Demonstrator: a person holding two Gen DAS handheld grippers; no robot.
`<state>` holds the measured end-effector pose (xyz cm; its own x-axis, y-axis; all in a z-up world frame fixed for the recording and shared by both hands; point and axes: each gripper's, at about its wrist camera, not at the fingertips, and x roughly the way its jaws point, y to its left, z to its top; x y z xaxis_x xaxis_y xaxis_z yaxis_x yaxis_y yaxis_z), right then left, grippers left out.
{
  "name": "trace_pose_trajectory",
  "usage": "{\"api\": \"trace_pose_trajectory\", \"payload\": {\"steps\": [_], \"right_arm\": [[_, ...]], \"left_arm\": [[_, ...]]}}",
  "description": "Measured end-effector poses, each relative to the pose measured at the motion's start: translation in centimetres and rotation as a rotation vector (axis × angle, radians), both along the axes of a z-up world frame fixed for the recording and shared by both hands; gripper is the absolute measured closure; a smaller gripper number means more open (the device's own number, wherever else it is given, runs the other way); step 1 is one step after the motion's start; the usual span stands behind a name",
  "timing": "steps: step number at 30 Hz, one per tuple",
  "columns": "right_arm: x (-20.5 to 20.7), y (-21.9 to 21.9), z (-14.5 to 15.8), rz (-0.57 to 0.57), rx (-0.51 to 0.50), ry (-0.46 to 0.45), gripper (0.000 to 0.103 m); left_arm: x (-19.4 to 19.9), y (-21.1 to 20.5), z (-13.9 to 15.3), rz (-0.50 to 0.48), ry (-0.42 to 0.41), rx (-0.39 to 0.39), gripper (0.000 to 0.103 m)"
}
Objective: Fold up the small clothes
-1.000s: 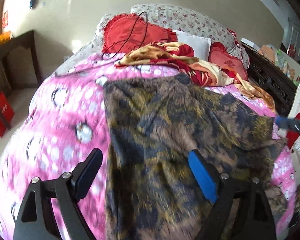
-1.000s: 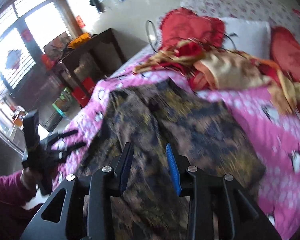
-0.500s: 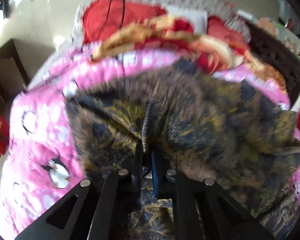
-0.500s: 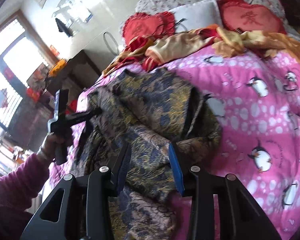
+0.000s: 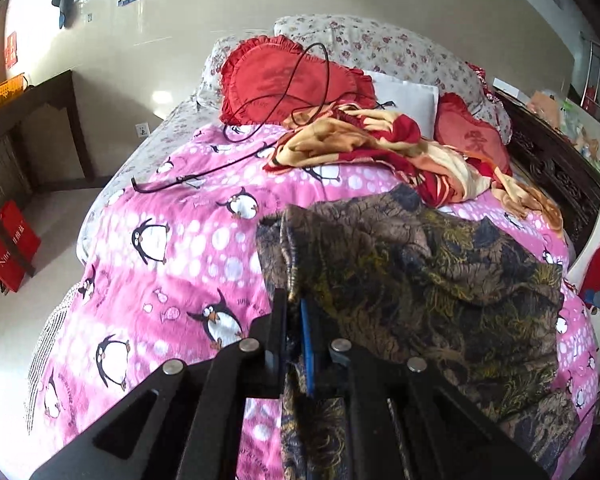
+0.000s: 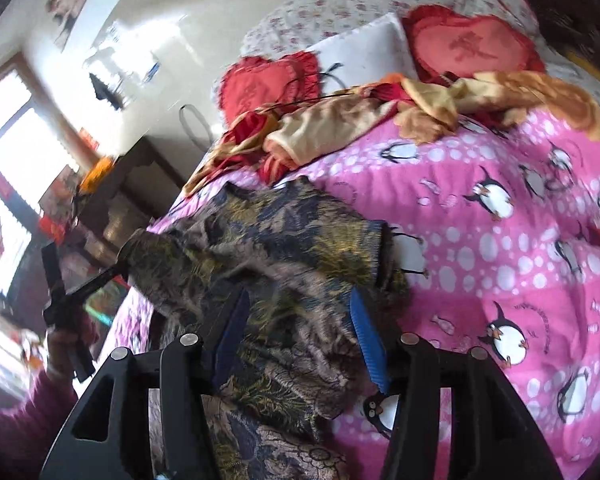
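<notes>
The fold looks only begun. The dark patterned garment [image 5: 420,280] lies on the pink penguin blanket [image 5: 172,264] of the bed, toward the person's right half of it, and it is rumpled, not flat: one edge is lifted into a ridge, a layer is doubled loosely over the rest, and no squared, tidy packet shows yet. As I judge it, a first turn-over of one side is under way; the smoothing, the remaining folds and the setting aside are all left to do. Whether other small clothes wait is unclear; a red and yellow cloth [image 5: 380,148] lies bunched near the red heart pillows [image 5: 284,76], well apart from the garment.

The left hand-held gripper [image 5: 294,320] has its jaws pressed nearly together with a raised edge of the garment pinched between them, the fabric running up out of the pinch and draping away to the right. In the right wrist view the same gripper appears at the garment's far left corner, holding it up off the blanket.

The right hand-held gripper [image 6: 300,328] stands spread wide, its blue pads on either side of a hump of the garment [image 6: 284,264]. The cloth bulges between the jaws and seems to brush the left pad, but it is not clamped
</notes>
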<state>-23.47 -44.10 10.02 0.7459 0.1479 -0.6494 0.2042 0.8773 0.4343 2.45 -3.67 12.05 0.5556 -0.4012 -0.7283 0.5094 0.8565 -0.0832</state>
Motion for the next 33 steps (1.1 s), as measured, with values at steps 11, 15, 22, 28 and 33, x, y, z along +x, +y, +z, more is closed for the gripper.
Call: {"api": "trace_pose_trajectory", "payload": {"steps": [11,15,22,28,33], "right_arm": [[2.4,1.5,-4.2,-0.064,-0.406,0.224,0.057],[3.5,1.9,-4.4,-0.013,-0.464,0.228,0.102],[4.0,-0.7,-1.8,-0.114,-0.441,0.174,0.103],[7.1,-3.9,-2.5,-0.204,-0.383,0.219,0.103],[6.8,-7.0,-3.3,-0.321,-0.331,0.257,0.103]], "left_arm": [[-1.0,-0.2,-0.1,-0.012,-0.015,0.031,0.097],[-0.7,-0.3,-0.4,-0.005,-0.004,0.038,0.097],[-0.7,-1.8,-2.4,-0.015,0.034,0.05,0.096],[0.0,-2.9,-5.9,0.014,0.086,0.101,0.096],[0.1,-1.4,-6.2,0.025,0.104,0.08,0.091]]}}
